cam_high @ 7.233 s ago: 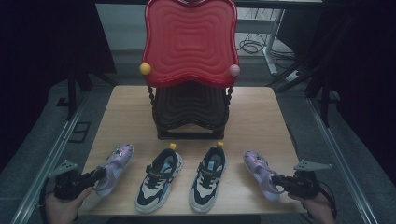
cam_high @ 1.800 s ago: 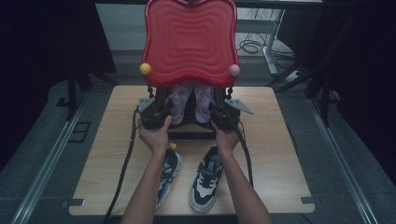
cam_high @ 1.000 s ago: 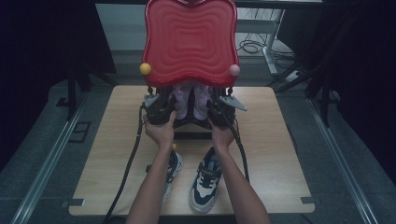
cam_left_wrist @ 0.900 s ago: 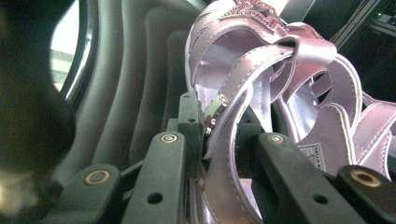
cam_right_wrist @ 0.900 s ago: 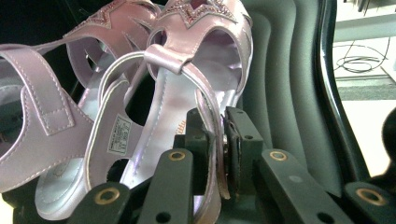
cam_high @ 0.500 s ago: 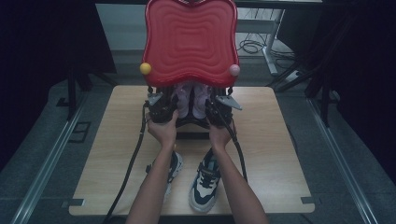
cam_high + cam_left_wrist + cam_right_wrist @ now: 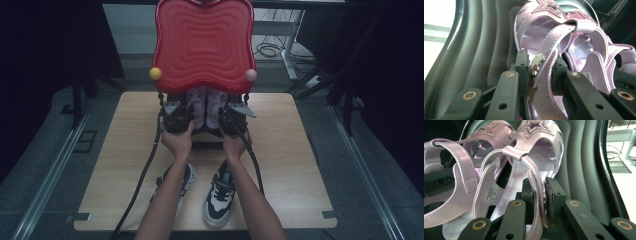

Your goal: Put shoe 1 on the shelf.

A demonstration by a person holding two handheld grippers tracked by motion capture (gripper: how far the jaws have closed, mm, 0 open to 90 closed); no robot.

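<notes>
Two lilac strap sandals (image 7: 200,102) (image 7: 218,104) lie side by side on the dark shelf of a shoe rack under its red wavy top (image 7: 204,45). My left gripper (image 7: 179,116) reaches in to the left sandal (image 7: 534,32). Its heel strap with the buckle sits between the pads (image 7: 522,67), touching both. My right gripper (image 7: 231,115) has the right sandal's (image 7: 541,150) heel strap between its pads (image 7: 554,195) in the same way. Both sets of jaws have just been opening a little, with the straps still between them.
A pair of white and dark sneakers (image 7: 220,192) (image 7: 186,179) stands near the front edge of the wooden table (image 7: 300,150), partly under the forearms. Dark ribbed shelf walls (image 7: 474,50) (image 7: 584,157) close in beside each sandal. Cables trail back from both grippers.
Both hands have pushed the sandals slightly deeper under the red top, then kept still. The sandals rest on the shelf.
</notes>
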